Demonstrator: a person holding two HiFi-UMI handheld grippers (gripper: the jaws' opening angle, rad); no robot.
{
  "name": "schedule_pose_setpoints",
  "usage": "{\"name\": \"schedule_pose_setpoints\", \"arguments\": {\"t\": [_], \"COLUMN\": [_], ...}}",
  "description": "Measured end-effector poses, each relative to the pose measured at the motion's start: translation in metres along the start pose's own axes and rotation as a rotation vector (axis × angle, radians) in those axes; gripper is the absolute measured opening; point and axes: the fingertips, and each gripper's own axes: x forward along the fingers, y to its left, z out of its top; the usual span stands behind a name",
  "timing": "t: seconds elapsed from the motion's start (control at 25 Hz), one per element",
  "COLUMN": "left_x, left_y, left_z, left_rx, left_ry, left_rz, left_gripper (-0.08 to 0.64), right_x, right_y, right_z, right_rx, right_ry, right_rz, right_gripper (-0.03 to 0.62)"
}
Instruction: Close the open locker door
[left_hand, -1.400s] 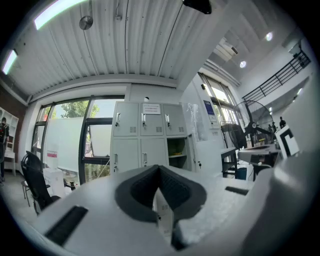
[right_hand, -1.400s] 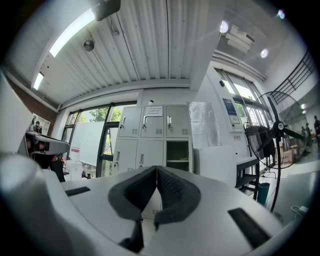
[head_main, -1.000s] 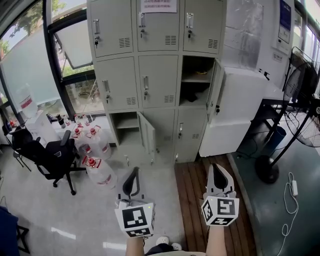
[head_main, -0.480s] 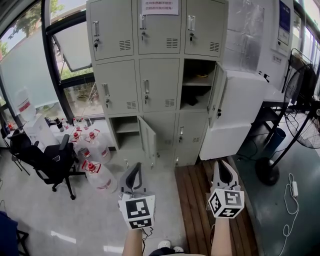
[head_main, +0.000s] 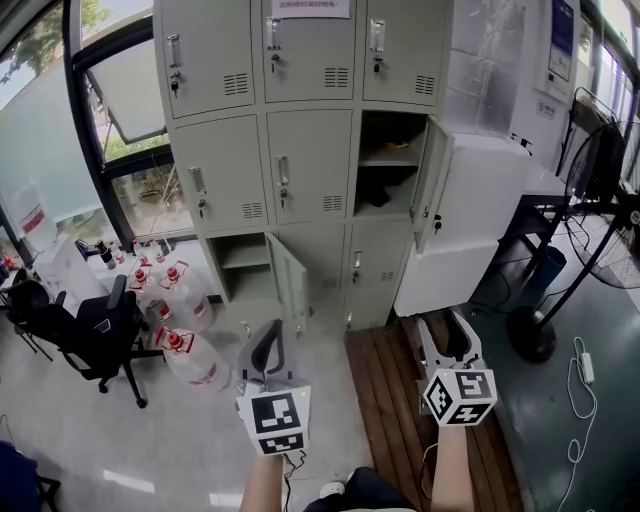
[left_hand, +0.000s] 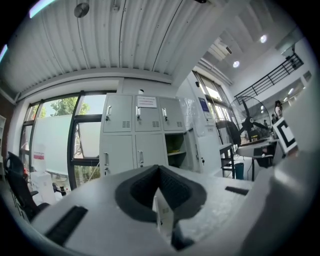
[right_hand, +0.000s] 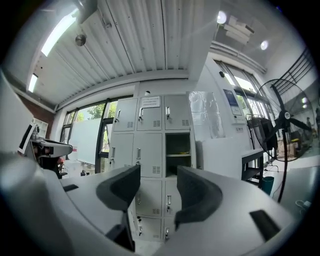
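Observation:
A grey bank of lockers (head_main: 300, 150) stands ahead of me. Its middle-right compartment (head_main: 390, 175) is open, with the door (head_main: 432, 195) swung out to the right. The bottom-left compartment (head_main: 240, 262) is open too, its door (head_main: 285, 280) standing outward. My left gripper (head_main: 265, 350) is low and far short of the lockers, jaws shut with nothing in them (left_hand: 159, 172). My right gripper (head_main: 447, 335) is beside it over the wooden strip. Its jaws are opening with only air between them (right_hand: 158, 187), and the open middle compartment (right_hand: 178, 155) shows through the gap.
Several water jugs (head_main: 185, 350) and a black office chair (head_main: 85, 330) sit on the floor at the left by the window. A white cabinet (head_main: 470, 220) adjoins the lockers on the right. A standing fan (head_main: 600, 180) and a cable (head_main: 580, 400) are at far right.
The right gripper's jaws have gone from shut to open. Both grippers have shifted slightly forward and the lockers sit a little lower and nearer in view.

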Motion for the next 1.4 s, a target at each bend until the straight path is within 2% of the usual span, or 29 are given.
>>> {"name": "schedule_pose_setpoints", "arguments": {"t": [0.36,0.72,1.04,1.4], "left_x": [0.053,0.152,0.247,0.307], "left_y": [0.004,0.001,-0.016,-0.037], "left_z": [-0.013,-0.008,0.005,0.002], "left_rx": [-0.011,0.013,0.011,0.005], "left_ry": [0.025,0.011,0.004,0.022], "left_rz": [-0.004,0.026,0.043,0.037], "left_gripper": [0.000,0.000,0.000,0.000], "right_x": [0.043,0.139,0.223,0.278], "right_y": [-0.036,-0.095,-0.150,-0.182], "right_z": [0.002,0.004,0.011,0.005], "right_rx": [-0.023,-0.004,-0.019,-0.021], "right_ry": [-0.002,-0.046,-0.045,-0.025], "right_rz": [-0.046,-0.052,-0.040,-0.012], "right_gripper": [0.222,0.222,0.222,0.222]}}
